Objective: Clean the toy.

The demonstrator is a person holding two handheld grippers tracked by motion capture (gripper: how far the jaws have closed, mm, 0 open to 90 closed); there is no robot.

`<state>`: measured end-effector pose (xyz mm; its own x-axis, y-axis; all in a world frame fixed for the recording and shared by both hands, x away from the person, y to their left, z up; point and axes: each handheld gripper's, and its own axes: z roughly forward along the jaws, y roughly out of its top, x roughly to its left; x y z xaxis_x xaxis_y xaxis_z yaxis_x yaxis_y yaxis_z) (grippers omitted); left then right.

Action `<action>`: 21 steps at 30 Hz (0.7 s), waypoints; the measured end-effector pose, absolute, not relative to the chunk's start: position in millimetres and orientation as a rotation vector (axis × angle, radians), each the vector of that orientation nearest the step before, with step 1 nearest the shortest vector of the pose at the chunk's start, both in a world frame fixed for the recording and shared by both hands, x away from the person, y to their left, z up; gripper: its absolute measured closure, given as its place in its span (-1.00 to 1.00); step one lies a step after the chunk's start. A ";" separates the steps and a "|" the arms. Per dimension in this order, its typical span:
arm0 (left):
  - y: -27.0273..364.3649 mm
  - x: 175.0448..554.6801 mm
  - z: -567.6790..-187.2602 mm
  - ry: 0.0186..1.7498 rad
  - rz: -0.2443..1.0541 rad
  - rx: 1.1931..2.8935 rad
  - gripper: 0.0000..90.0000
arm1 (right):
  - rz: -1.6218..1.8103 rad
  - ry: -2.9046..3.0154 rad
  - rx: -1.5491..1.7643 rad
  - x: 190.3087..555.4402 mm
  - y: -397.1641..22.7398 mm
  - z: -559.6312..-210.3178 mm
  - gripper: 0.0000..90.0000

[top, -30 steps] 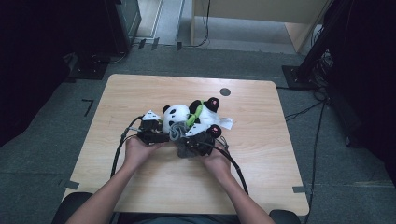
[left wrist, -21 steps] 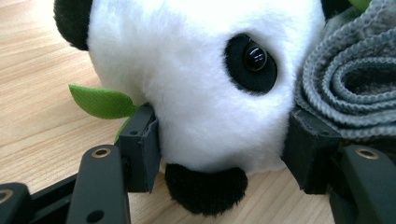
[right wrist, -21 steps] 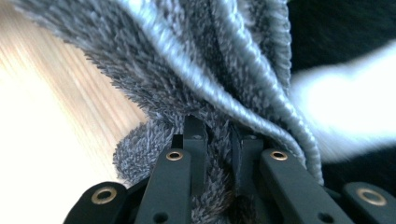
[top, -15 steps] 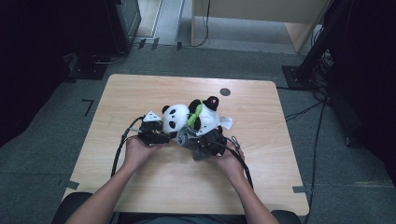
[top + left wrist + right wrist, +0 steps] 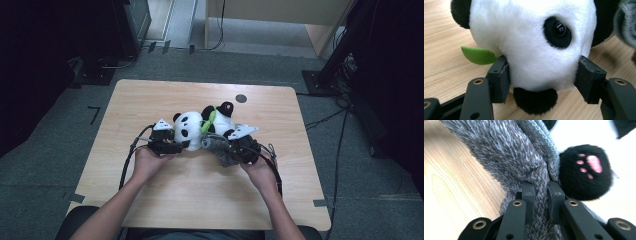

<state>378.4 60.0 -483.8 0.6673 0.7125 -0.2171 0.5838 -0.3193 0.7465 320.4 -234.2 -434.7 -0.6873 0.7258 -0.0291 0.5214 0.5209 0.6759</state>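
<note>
While clamped, grey fuzzy cloth [image 5: 524, 162] hides panda [image 5: 586, 167].

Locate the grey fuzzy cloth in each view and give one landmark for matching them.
High view: grey fuzzy cloth at table centre, below the panda's body.
Left gripper view: blurred at the top right edge.
Right gripper view: centre, pinched in the right gripper.
Shared landmark: the plush panda.

Toy panda [image 5: 200, 125] between both tools on table [image 5: 150, 100]
</note>
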 end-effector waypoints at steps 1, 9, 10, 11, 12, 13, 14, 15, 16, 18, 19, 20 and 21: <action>60.1 378.6 -484.0 1.002 0.188 2.021 -0.19 | 0.948 2.453 1.048 319.8 -235.8 -432.6 0.77; 59.7 378.2 -484.5 1.003 0.190 2.016 -0.19 | 1.028 2.356 1.111 317.4 -262.8 -412.8 0.77; 59.8 378.2 -484.6 1.003 0.189 2.014 -0.19 | 1.031 2.349 1.120 317.5 -265.4 -412.2 0.77; 60.0 378.3 -484.5 1.005 0.183 2.011 -0.19 | 1.033 2.341 1.123 317.8 -267.7 -411.6 0.77; 60.4 378.6 -484.4 1.009 0.171 2.004 -0.19 | 1.031 2.335 1.129 317.8 -269.2 -411.0 0.77; 61.0 379.0 -484.6 1.009 0.166 2.001 -0.20 | 1.027 2.326 1.137 317.7 -271.4 -409.9 0.77; 61.3 379.3 -484.7 1.009 0.164 1.999 -0.20 | 1.027 2.319 1.141 317.7 -273.6 -409.0 0.77; 61.2 379.4 -484.7 1.009 0.164 1.999 -0.20 | 1.026 2.310 1.144 317.8 -275.9 -408.1 0.77; 61.0 379.1 -484.6 1.009 0.166 2.001 -0.20 | 1.026 2.302 1.150 317.8 -277.9 -407.5 0.77; 61.1 379.2 -484.7 1.008 0.166 2.001 -0.20 | 1.031 2.282 1.171 318.5 -283.9 -406.4 0.77; 61.3 379.4 -484.8 1.007 0.166 2.000 -0.20 | 1.036 2.272 1.184 318.9 -287.3 -406.1 0.77; 61.5 379.5 -484.8 1.006 0.166 2.001 -0.20 | 1.036 2.265 1.185 319.3 -289.2 -406.3 0.77; 61.5 379.5 -484.8 1.005 0.166 2.002 -0.20 | 1.034 2.254 1.201 319.6 -292.5 -406.2 0.77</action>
